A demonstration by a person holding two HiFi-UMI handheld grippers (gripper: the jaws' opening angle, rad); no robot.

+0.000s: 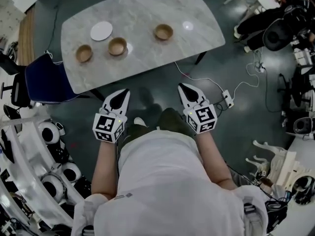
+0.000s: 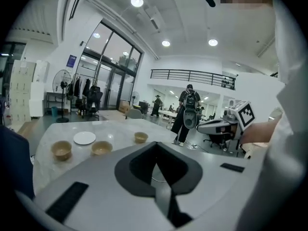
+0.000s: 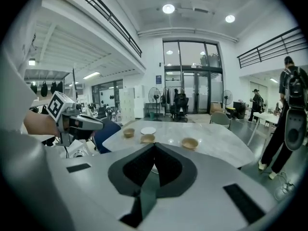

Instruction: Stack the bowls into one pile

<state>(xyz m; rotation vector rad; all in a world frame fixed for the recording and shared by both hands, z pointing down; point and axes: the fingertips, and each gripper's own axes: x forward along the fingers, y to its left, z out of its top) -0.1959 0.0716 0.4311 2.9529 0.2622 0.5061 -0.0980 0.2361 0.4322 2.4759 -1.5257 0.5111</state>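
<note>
Three bowls stand apart on the marble table (image 1: 147,65), well ahead of both my grippers: left bowl (image 1: 84,53), middle bowl (image 1: 117,46) (just beside a white plate (image 1: 101,31)) and right bowl (image 1: 163,32). My left gripper (image 1: 124,92) and right gripper (image 1: 182,86) hang off the table's near edge. Both sets of jaws are pressed fully together, gripping nothing, touching nothing.

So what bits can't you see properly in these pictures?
- Head view: the blue chair is partly covered by the corner of the table, so that side of it is hidden.
- Left gripper view: the table's near edge is hidden behind the left gripper, whose own body fills the bottom of the picture.
- Both gripper views: the bowls are too small and too side-on to see inside.
</note>
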